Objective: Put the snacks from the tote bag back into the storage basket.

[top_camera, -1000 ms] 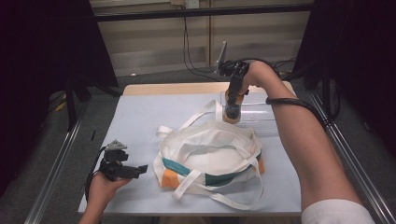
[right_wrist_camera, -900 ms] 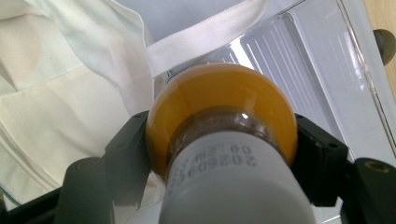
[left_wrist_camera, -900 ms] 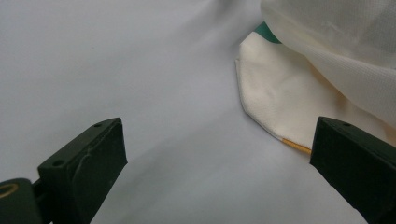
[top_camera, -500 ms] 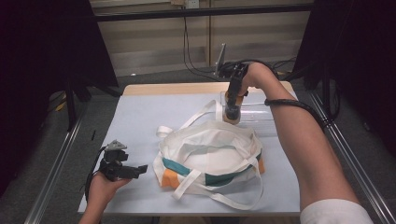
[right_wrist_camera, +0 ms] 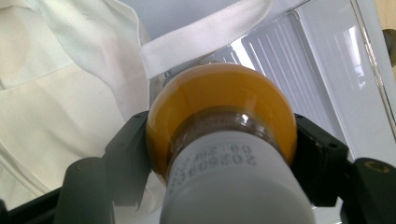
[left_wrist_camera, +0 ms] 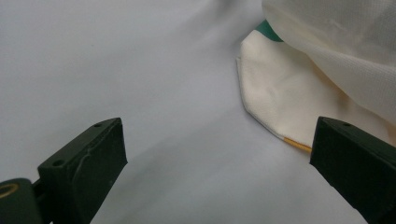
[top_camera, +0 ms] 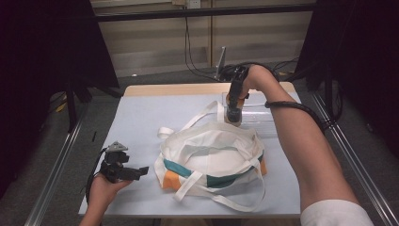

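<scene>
right gripper view: my right tongs (right_wrist_camera: 219, 154) clamped on 1 orange bottle (right_wrist_camera: 222, 112), at clear tray (right_wrist_camera: 327, 60) just behind 1 tote bag (top_camera: 211, 155) on tabletop (top_camera: 141, 117). left tongs (left_wrist_camera: 219, 172) apart, empty. risk: strap (right_wrist_camera: 205, 39) by the bottle could snag, or bottle slips from the grip.

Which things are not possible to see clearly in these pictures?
- Bottle: in the right gripper view its lower body is hidden behind its own cap and shoulder; printed digits too blurred to read.
- Bottle in the high view: mostly covered by the right gripper.
- Bag: inside hidden by folds.
- Tray: partly behind the forearm.
</scene>
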`<action>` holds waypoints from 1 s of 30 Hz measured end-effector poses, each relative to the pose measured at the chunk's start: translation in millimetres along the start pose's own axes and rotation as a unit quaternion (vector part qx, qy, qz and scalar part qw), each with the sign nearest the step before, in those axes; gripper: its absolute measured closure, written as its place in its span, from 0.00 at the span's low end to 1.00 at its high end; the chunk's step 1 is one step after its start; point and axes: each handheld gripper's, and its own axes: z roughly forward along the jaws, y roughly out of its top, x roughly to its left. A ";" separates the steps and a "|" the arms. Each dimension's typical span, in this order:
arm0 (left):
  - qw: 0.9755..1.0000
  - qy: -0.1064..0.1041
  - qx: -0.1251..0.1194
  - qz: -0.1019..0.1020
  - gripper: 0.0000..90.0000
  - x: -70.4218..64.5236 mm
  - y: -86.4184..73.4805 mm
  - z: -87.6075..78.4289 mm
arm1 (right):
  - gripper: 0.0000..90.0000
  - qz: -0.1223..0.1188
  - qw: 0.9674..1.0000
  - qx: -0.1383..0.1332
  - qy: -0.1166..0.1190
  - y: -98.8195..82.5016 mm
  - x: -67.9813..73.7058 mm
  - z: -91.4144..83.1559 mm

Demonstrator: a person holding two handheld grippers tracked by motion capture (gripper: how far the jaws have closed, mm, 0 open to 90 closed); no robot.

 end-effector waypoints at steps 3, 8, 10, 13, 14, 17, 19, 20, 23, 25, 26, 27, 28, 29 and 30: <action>1.000 -0.005 0.008 0.002 0.04 1.0 0.6 -1.2 | 0.34 -0.003 1.000 0.002 0.001 -0.3 -0.4 2.4; 1.000 -0.003 0.008 0.003 0.04 0.7 0.5 -0.8 | 0.34 -0.003 1.000 0.001 0.002 -1.8 -1.4 5.6; 1.000 0.001 0.003 0.002 0.04 -0.1 0.2 -0.1 | 0.34 -0.003 1.000 0.001 0.002 -2.1 -1.4 5.6; 1.000 0.003 -0.001 0.001 0.04 -0.5 0.1 0.0 | 0.34 -0.006 1.000 -0.001 0.001 -2.5 -1.4 5.8; 1.000 0.003 -0.001 0.000 0.04 -0.6 0.1 -0.1 | 0.34 -0.006 1.000 0.000 0.001 -2.6 -1.3 6.0; 1.000 0.002 0.000 0.001 0.04 -0.7 0.2 -0.3 | 0.34 -0.001 1.000 -0.001 0.001 -2.6 -0.4 5.6; 1.000 0.003 0.001 0.002 0.04 -0.9 0.1 -0.4 | 0.34 0.001 1.000 0.001 0.001 -2.8 -0.2 5.9; 1.000 0.001 0.001 0.001 0.04 -1.1 0.0 -0.4 | 0.34 -0.003 1.000 0.000 0.000 -3.0 -0.6 6.4; 1.000 0.002 0.000 0.002 0.04 -1.2 0.2 -0.7 | 0.34 0.000 1.000 0.002 0.001 -3.1 0.1 6.7; 1.000 0.002 0.000 0.002 0.04 -1.3 0.2 -0.7 | 0.34 0.000 1.000 0.001 0.000 -3.3 0.0 7.0; 1.000 0.002 0.000 0.002 0.04 -1.4 0.2 -0.7 | 0.34 -0.002 1.000 0.002 -0.001 -3.3 0.0 7.2; 1.000 0.003 0.000 0.002 0.04 -1.4 0.2 -0.7 | 0.34 -0.003 1.000 0.002 0.000 -3.4 -0.1 7.5; 1.000 0.003 0.000 0.002 0.04 -1.4 0.2 -0.6 | 0.34 -0.003 1.000 0.002 -0.001 -3.4 -0.1 7.5; 1.000 0.002 0.000 0.002 0.04 -1.4 0.2 -0.6 | 0.34 -0.004 1.000 0.002 0.000 -3.4 -0.2 7.5; 1.000 0.004 0.000 0.003 0.04 -1.2 0.2 -0.7 | 0.34 -0.003 1.000 0.001 0.000 -3.5 -0.3 7.5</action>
